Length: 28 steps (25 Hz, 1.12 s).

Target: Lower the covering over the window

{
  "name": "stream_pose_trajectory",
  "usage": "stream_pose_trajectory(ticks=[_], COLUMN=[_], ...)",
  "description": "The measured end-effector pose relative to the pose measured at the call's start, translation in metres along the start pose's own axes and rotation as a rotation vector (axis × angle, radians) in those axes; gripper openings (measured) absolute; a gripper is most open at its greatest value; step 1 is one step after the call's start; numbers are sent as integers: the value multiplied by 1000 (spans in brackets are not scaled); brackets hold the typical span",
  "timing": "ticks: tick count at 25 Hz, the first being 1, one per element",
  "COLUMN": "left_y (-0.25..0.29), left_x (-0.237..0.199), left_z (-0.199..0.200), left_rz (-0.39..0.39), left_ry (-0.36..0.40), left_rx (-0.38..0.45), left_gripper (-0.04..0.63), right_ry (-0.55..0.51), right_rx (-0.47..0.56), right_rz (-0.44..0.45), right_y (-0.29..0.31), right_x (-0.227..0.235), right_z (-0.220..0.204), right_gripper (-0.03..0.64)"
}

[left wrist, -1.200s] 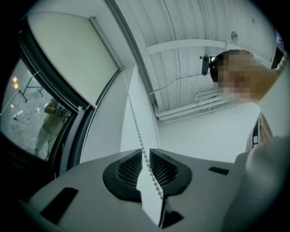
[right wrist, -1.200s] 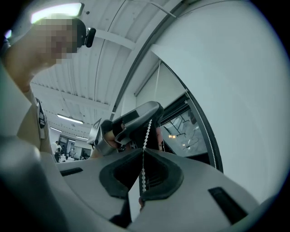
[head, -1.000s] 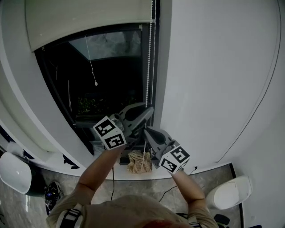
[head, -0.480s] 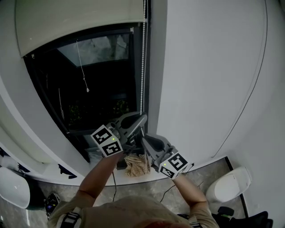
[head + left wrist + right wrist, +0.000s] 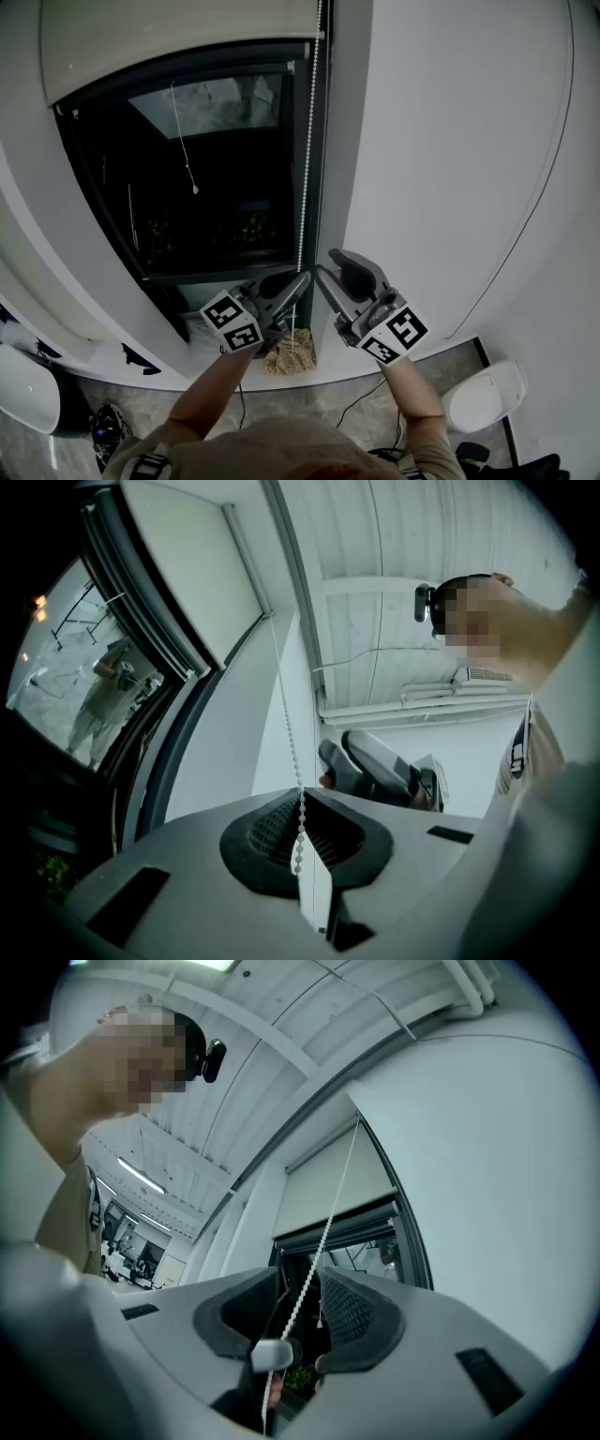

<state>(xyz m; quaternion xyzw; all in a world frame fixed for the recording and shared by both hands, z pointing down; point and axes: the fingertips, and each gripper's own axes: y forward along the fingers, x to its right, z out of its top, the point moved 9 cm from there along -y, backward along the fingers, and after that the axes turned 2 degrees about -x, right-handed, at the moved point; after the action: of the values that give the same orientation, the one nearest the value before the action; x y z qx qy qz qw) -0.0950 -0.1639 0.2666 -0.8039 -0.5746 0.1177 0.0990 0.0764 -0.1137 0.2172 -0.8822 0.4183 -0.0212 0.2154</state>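
My left gripper has dropped, jaws clamped on the white beaded pull chain beside the dark window. My right gripper has risen, its jaws just opening wide, chain loose between them. The cream roller blind sits high; I judge a fresh, higher grip comes next.

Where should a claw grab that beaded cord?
On the free vertical stretch of the bead chain, just above the left claw that pinches it. Come from the room side, jaws either side: it's thin, straight, with the window frame close behind.
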Motion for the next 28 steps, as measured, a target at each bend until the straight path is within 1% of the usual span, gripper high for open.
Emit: stream_pose_trajectory(ticks=[3,8,20,28], left_y=[0,1,7,18], left_x=[0,-3,-2,3], left_z=[-15,-19,-23,-27], left_rz=[-4,13,21,71], left_ry=[-31,-25,-21,-10], left_rx=[-15,-21,-19,-18], left_gripper=[23,23,23,23], right_ry=[-3,13,20,37], right_rx=[-22,-45,-30,-23], right_rz=[21,26,15,56], right_y=[21,33,30,22], right_x=[6,17,32,48], right_z=[-2,-12,-14,-12], right_gripper=[127,127,127,127])
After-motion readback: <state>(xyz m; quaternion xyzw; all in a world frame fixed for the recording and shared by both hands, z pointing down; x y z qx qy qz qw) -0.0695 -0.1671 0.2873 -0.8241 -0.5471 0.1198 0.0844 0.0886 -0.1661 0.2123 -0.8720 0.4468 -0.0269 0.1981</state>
